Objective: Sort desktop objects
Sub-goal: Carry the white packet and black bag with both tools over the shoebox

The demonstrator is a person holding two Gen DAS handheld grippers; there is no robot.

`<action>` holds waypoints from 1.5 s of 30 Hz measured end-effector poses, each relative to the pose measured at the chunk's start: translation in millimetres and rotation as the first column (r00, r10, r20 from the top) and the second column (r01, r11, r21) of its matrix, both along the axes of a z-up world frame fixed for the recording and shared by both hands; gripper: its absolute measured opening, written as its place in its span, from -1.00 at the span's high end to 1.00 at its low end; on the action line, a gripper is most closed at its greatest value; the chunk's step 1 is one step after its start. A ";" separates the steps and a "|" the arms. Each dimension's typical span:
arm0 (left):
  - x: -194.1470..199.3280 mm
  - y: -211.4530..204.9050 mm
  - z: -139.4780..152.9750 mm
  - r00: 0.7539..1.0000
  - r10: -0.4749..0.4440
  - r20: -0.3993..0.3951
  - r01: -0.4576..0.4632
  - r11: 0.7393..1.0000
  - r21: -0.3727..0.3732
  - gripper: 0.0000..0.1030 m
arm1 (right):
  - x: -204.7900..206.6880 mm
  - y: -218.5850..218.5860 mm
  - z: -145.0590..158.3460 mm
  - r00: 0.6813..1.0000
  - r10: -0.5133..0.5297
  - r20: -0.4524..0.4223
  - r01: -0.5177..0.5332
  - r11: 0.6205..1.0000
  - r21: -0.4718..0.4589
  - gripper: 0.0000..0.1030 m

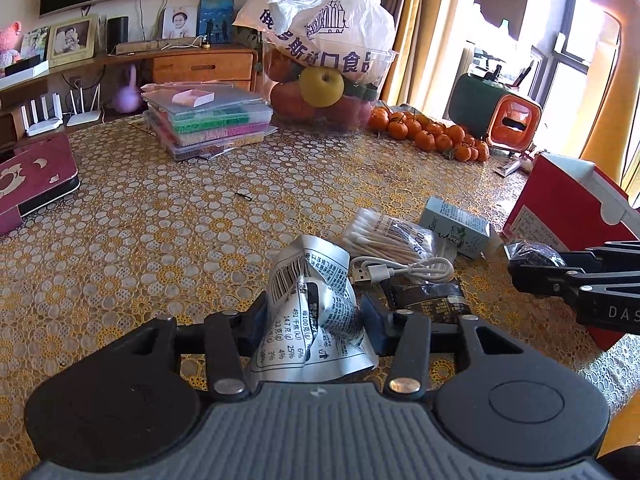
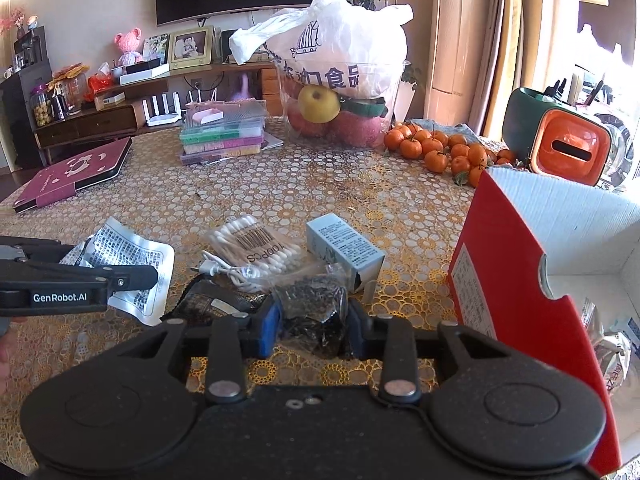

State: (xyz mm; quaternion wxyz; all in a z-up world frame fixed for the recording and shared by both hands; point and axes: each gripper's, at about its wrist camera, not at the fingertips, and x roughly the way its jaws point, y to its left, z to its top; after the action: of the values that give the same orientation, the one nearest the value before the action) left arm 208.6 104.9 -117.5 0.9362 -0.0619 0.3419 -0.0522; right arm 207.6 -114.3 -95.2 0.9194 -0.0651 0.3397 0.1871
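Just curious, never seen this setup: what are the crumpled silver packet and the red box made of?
The silver packet looks like foil-laminated plastic: shiny, holding sharp creases. The red box looks like corrugated cardboard with a glossy red printed outside; its white inner wall shows fine ribbing.

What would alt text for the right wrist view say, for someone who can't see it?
The right gripper pinches a clear packet of dark bits over a floral tablecloth, beside an open red box. Cotton swabs, a white cable and a small pale box lie ahead.
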 end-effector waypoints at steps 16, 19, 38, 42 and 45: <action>-37.1 -25.8 51.3 0.998 -0.044 0.037 0.046 0.996 -0.070 0.35 | -38.9 -21.0 41.6 0.999 0.006 0.047 -0.007 1.000 0.013 0.35; -43.0 -34.5 62.8 0.997 -0.062 0.051 0.066 0.995 -0.079 0.35 | -46.8 -29.0 49.7 0.998 0.005 0.055 -0.006 1.000 0.014 0.35; -63.8 -131.0 127.2 0.957 -0.230 0.176 0.243 0.969 -0.054 0.35 | -85.4 -96.8 96.7 0.991 -0.041 0.129 0.037 0.999 0.036 0.35; -60.8 -154.5 134.5 0.946 -0.265 0.188 0.278 0.960 -0.042 0.35 | -87.6 -116.2 100.9 0.987 -0.067 0.146 0.063 0.998 0.032 0.35; -57.5 -172.5 137.1 0.938 -0.287 0.195 0.297 0.954 -0.025 0.35 | -87.4 -131.4 102.6 0.984 -0.089 0.156 0.085 0.996 0.032 0.35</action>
State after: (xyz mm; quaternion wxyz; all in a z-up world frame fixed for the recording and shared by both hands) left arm 151.1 -67.6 19.6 0.9443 -0.0305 0.2551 -0.2054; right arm 120.2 -245.8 7.5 0.9513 -0.0531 0.2664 0.1454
